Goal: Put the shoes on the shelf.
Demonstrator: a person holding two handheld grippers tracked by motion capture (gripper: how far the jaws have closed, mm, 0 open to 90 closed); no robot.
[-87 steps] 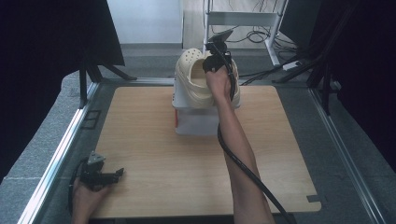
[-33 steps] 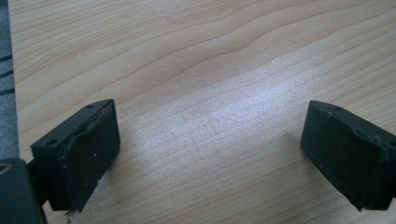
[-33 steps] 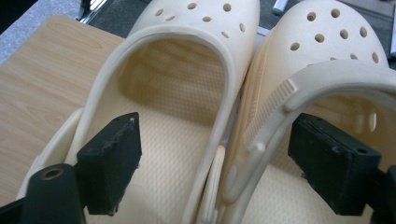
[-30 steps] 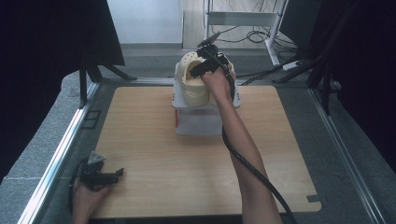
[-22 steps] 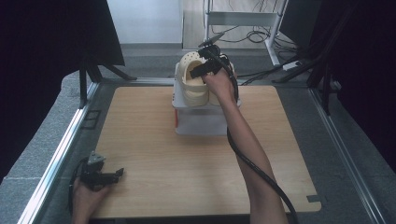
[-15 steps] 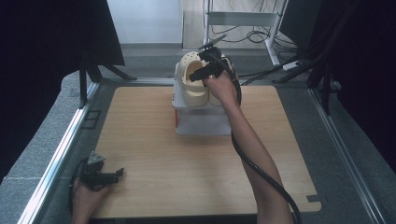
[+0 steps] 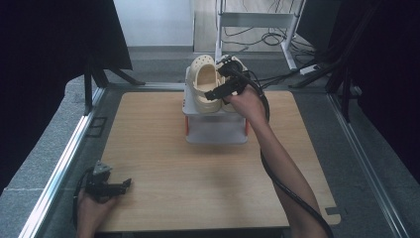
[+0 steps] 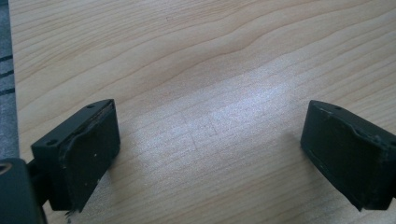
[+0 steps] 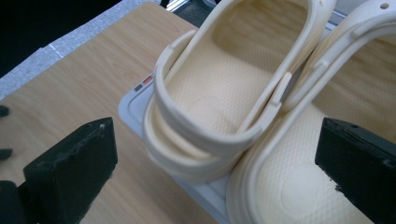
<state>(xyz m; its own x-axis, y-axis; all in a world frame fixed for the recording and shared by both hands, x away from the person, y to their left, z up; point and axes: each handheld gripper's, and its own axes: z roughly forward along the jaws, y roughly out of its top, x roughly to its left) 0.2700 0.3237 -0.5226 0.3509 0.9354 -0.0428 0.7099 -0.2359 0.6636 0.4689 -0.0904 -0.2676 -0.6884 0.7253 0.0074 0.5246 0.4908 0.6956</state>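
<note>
Cream clogs released; right gripper fingers just opened wide, pulled back.

Two cream clogs sit side by side, touching, atop a white rack.

Under the left claw the worktop is pale wood-grain laminate, smooth with a soft sheen. The claw's pads are matt black rubber, scuffed at the edges. Ahead of the right claw two cream clogs look like matt foam plastic, finely pebbled inside, on a smooth grey plastic stand.
</note>
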